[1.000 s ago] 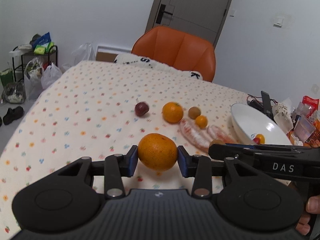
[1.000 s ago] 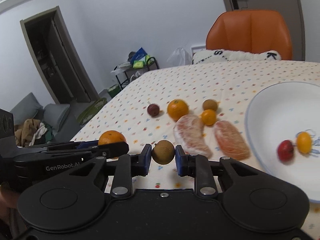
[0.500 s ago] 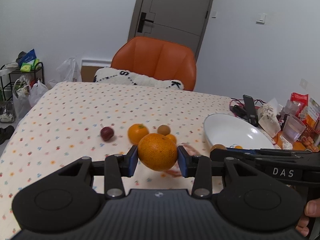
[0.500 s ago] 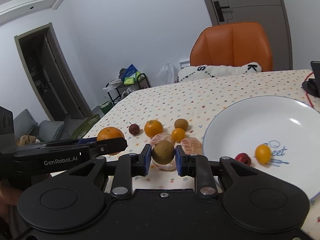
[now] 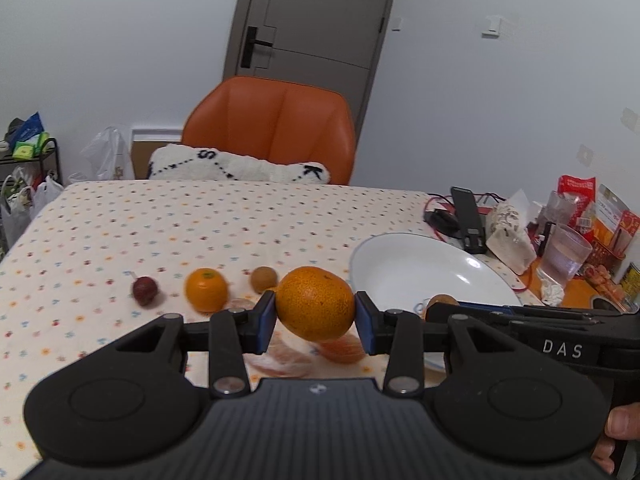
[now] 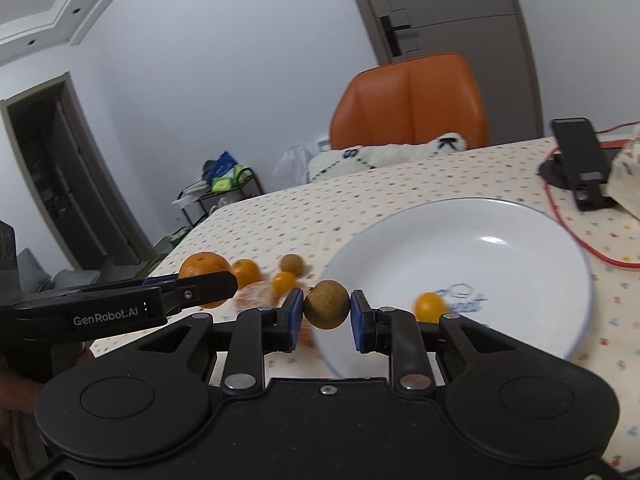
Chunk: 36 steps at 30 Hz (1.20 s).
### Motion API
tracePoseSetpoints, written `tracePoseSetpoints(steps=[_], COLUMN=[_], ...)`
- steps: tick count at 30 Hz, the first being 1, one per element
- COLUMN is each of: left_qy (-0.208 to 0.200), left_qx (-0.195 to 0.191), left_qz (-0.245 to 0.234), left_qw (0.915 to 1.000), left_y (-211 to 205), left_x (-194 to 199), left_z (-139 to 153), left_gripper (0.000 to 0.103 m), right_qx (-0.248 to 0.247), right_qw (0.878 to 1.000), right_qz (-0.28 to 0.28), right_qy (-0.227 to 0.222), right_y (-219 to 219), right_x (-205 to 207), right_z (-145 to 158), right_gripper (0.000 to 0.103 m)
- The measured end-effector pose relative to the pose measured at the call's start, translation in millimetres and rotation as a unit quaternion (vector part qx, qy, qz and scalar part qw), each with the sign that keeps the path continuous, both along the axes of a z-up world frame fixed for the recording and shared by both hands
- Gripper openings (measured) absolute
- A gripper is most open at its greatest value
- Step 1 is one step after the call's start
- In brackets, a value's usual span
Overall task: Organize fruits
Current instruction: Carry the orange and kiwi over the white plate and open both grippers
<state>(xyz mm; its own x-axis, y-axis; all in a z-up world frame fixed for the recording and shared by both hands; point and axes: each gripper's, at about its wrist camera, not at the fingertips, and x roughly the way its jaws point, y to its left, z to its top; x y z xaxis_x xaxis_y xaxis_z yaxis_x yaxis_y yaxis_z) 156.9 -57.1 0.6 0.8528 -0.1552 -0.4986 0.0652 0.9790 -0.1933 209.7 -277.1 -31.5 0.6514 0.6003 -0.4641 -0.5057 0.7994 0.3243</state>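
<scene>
My left gripper point(image 5: 315, 318) is shut on a large orange point(image 5: 315, 303), held above the cloth just left of the white plate point(image 5: 404, 264). My right gripper point(image 6: 323, 314) is shut on a small brown round fruit point(image 6: 326, 305) at the plate's point(image 6: 500, 248) left rim. A small yellow fruit point(image 6: 429, 306) lies in the plate. On the cloth to the left lie a smaller orange point(image 5: 206, 289), a dark red fruit point(image 5: 145, 290), a brown fruit point(image 5: 263, 279) and peeled citrus segments point(image 5: 280, 360).
An orange chair point(image 5: 272, 128) with a white cushion point(image 5: 240, 166) stands at the far table edge. A phone stand point(image 5: 468, 220), a red cable, a glass point(image 5: 564, 254) and snack packets crowd the right side. The dotted tablecloth point(image 5: 160, 224) stretches left.
Both grippers have swung right toward the plate with their fruits still held. The plate is now larger and nearer in both views.
</scene>
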Motion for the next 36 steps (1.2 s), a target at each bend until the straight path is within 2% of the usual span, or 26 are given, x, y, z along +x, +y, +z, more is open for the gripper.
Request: tracePoseSetpoints(steps=[16,20,24,28,30,32,36], left_qy=[0.012,0.026,0.024,0.025,0.024,0.024,0.026], left_qx=[-0.005,-0.005,0.008,0.000,0.003,0.007,0.008], left_qz=[-0.052,-0.064,-0.052,-0.036,-0.027,-0.019,0.000], left_qw=[0.9985,0.9976,0.9983,0.9990,0.9993,0.9995,0.9996], left_y=[-49,-60,-61,-47,-41,-35,-23], left_x=[32,40,39,35,33,30,25], left_z=[-8,-12,-11,-9,-7,-7,-8], left_gripper=[0.040,0.041,0.042,0.047,0.048,0.055,0.061], right_qx=[0.000,-0.006,-0.005,-0.004,-0.003,-0.003,-0.004], right_qw=[0.997,0.996,0.996,0.996,0.997,0.997,0.997], right_qz=[-0.070,-0.084,-0.090,-0.083,-0.080,-0.077,-0.070], right_qy=[0.008,0.006,0.016,0.017,0.015,0.014,0.015], right_y=[-51,-59,-63,-58,-55,-51,-44], right_x=[6,4,6,4,3,2,2], right_z=[-9,-9,-11,-11,-11,-11,-11], right_gripper=[0.024,0.030,0.032,0.032,0.036,0.038,0.039])
